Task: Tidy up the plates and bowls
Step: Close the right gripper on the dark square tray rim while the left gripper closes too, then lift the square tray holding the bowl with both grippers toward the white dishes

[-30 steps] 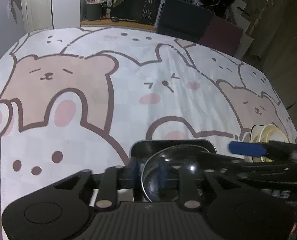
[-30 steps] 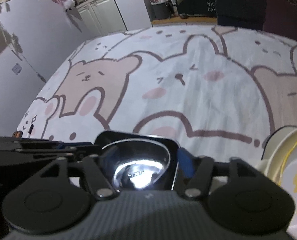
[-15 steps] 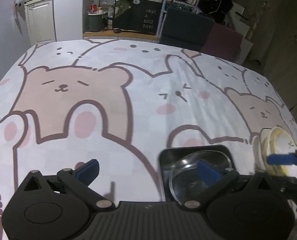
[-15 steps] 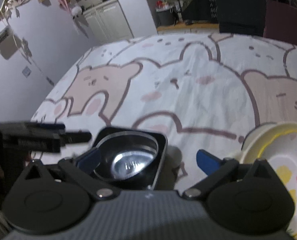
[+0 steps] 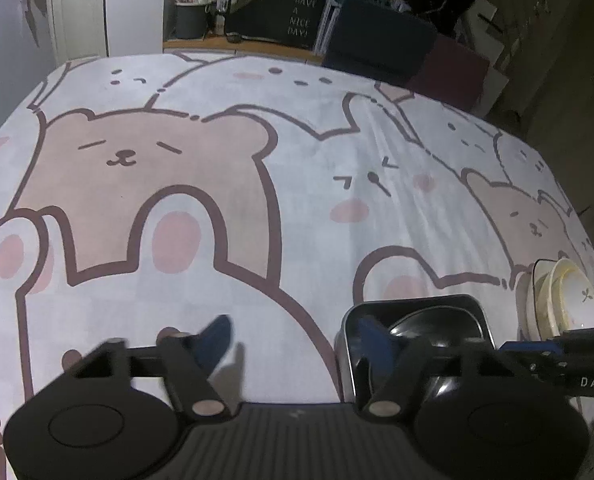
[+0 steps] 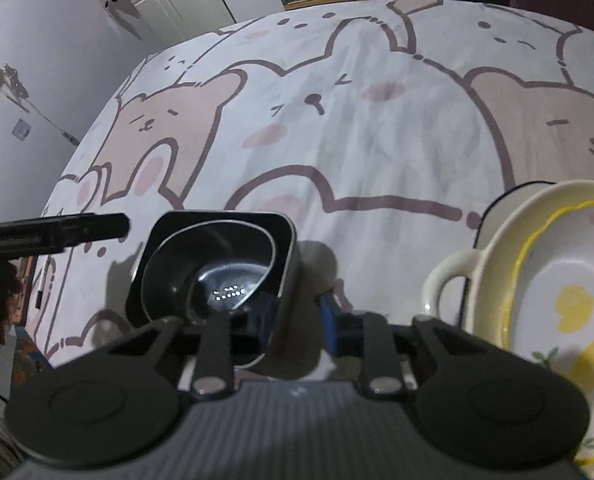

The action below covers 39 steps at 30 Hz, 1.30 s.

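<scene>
Now the right tool [image 6: 293,320], jaws just closing, clamps the black square dish's [image 6: 285,240] right wall at 6 o'clock; the left tool [image 5: 293,340], also closing, straddles its left wall unclenched.

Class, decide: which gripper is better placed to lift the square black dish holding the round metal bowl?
Right gripper, probably: its jaws straddle the square black dish's wall. The left gripper's wider jaws reach only its edge.

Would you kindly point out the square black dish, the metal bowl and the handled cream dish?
square black dish [image 6: 285,236], right wrist view, right rim.
metal bowl [image 6: 233,280], right wrist view, shiny bottom.
handled cream dish [image 6: 443,280], right wrist view, loop handle.
</scene>
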Tool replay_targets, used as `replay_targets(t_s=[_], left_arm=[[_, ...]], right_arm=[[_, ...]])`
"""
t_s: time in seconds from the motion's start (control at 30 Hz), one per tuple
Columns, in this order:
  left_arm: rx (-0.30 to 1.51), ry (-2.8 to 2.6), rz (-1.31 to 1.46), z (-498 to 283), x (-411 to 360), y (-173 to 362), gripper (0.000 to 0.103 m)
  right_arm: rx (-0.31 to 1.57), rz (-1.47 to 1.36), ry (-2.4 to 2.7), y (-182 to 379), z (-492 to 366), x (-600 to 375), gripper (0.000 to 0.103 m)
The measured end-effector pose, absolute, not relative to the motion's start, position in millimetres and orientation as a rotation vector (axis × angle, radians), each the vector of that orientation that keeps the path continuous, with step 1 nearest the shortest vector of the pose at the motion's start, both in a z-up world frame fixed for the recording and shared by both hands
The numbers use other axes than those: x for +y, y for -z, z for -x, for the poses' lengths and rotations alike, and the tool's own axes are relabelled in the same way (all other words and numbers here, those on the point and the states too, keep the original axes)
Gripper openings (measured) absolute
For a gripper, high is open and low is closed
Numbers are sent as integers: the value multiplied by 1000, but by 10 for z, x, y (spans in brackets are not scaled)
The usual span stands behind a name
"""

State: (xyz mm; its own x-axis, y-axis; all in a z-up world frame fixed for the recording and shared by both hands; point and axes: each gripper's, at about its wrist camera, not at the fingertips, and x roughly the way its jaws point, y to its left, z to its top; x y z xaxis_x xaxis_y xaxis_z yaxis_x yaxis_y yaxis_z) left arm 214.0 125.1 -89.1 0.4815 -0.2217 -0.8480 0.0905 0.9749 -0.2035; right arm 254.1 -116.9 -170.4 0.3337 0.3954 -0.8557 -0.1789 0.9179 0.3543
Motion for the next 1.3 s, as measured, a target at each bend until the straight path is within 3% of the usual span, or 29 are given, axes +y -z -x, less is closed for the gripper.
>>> replay_targets(t_s=[0.27, 0.4, 0.57, 0.6, 1.3], left_arm=[[1107, 273, 154, -2262, 1139, 988, 24], [1126, 308, 139, -2262, 1072, 1016, 22], [1164, 343, 116, -2216, 1028, 1057, 10], [1172, 352, 117, -2199, 1025, 1063, 10], [1216, 344, 152, -2073, 1018, 1149, 10]], right_arm=[[1197, -268, -386, 1766, -2664, -1114, 13], [1203, -296, -379, 1798, -2728, -1138, 13], [1206, -287, -381, 1798, -2741, -1122, 10], [1208, -284, -388, 1800, -2743, -1118, 7], [1193, -169, -403, 1766, -2675, -983, 8]])
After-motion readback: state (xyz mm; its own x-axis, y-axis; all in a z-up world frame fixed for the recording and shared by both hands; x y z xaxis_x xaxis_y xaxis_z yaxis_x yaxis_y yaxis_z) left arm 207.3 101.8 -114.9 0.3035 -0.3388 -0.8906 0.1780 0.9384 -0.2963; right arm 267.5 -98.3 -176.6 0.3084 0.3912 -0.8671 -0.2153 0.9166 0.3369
